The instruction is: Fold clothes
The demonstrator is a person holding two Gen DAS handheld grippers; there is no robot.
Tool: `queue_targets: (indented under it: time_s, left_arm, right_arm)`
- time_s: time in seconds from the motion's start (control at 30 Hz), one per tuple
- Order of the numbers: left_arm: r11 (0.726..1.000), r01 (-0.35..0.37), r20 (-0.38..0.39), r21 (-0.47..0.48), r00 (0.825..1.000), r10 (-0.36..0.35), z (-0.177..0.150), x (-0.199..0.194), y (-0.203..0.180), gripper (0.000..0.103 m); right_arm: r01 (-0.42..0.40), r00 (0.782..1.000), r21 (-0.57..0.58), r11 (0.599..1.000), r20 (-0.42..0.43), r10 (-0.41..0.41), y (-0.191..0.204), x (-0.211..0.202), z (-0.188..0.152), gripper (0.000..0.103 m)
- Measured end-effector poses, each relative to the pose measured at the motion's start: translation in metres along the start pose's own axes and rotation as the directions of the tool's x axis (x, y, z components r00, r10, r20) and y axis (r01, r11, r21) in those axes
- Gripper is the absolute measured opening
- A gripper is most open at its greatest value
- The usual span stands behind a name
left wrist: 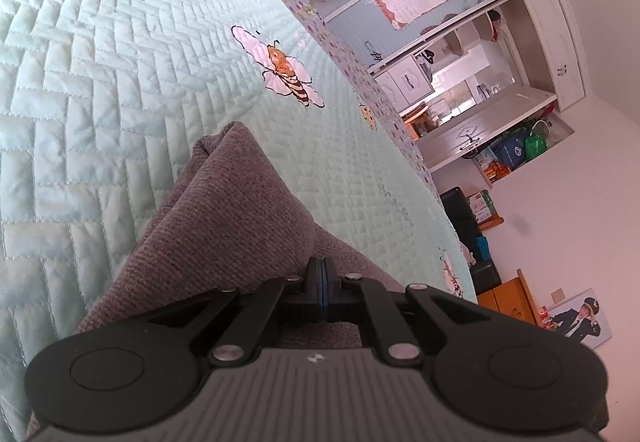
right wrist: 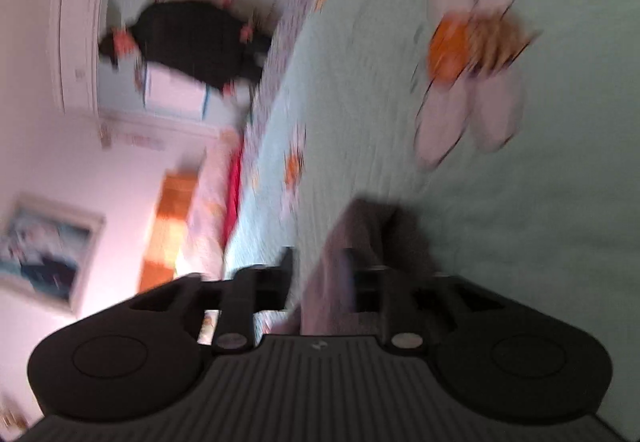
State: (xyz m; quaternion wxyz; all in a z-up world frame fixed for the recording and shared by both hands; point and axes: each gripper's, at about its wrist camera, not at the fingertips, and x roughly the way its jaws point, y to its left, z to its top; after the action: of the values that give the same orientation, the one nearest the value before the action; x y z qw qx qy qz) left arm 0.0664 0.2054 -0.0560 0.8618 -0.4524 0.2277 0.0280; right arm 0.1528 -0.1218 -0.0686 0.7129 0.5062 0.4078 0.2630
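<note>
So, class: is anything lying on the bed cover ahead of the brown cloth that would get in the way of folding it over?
Nothing visible. The left gripper pinches the brown cloth, and the bed cover beyond it shows only printed bees.

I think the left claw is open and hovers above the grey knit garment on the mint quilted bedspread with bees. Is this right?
Not quite. In the left wrist view the left claw is shut, its fingers pressed together on a fold of the grey knit garment, not open above it. The rest holds: the garment lies on the mint quilted bedspread with bees.
</note>
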Motion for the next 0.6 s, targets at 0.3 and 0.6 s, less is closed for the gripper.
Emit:
queue_targets:
  time_s: [0.3, 0.6]
  left_arm:
    - [0.998, -0.027, 0.010, 0.049, 1.000, 0.027, -0.002, 0.002, -0.005, 0.004]
    - [0.993, -0.055, 0.023, 0.107, 0.998, 0.053, -0.004, 0.004, -0.011, 0.004]
  right_arm:
    - [-0.028, 0.991, 0.057, 0.998, -0.130, 0.036, -0.011, 0.019, 0.022, 0.061]
    - [-0.041, 0.973, 0.115, 0.993, -0.222, 0.066, -0.017, 0.041, 0.049, 0.063]
